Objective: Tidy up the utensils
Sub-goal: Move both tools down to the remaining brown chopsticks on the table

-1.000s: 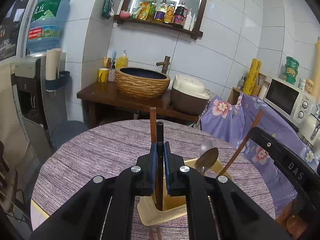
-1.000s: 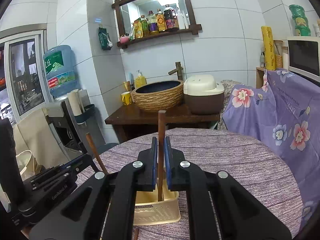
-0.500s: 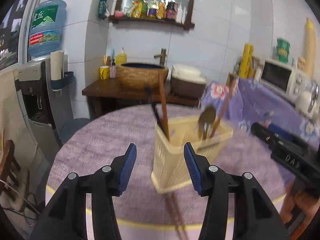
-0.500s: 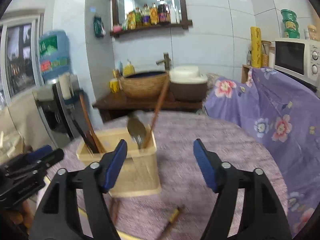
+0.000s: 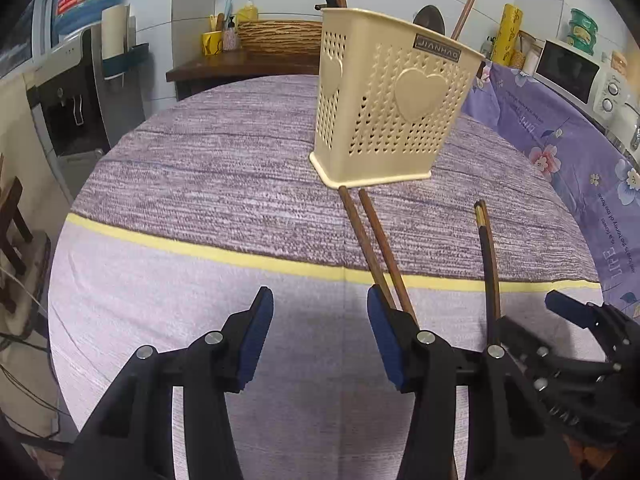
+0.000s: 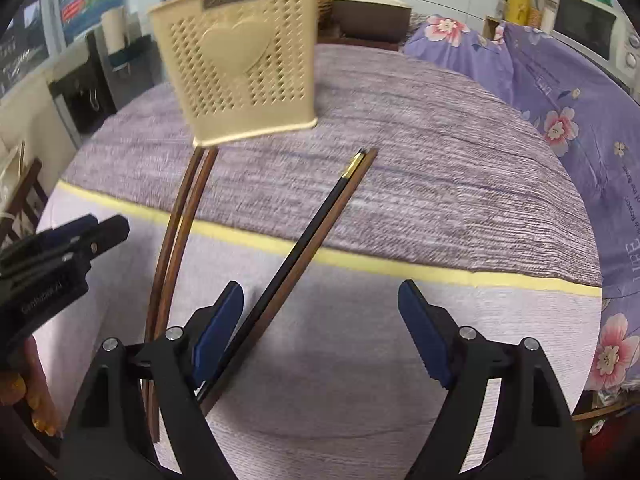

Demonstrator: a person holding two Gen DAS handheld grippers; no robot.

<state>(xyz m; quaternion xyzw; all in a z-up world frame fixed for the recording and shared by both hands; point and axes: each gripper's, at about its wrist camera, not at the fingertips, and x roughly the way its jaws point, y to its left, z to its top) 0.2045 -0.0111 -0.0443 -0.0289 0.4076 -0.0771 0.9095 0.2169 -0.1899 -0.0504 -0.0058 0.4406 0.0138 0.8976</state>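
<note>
A cream perforated utensil holder [image 5: 394,96] stands on the round table and holds several chopsticks and a spoon [image 5: 429,18]; it also shows in the right wrist view [image 6: 240,68]. Two brown chopsticks [image 5: 372,240] lie on the cloth in front of it, also in the right wrist view [image 6: 176,240]. A black chopstick and a brown one [image 5: 489,256] lie side by side to the right, also in the right wrist view [image 6: 304,248]. My left gripper [image 5: 320,334] is open and empty, low over the table. My right gripper [image 6: 322,330] is open and empty.
The round table [image 5: 200,184] has a purple cloth with a yellow stripe. A floral purple cover [image 5: 560,136] drapes furniture at the right, with a microwave [image 5: 576,68]. A water dispenser [image 5: 72,80] stands left. A wooden counter [image 5: 240,66] is behind.
Both grippers opened, let go of their chopsticks into the holder, then dropped low and drew back toward the table's near edge. The loose chopsticks on the cloth came into view.
</note>
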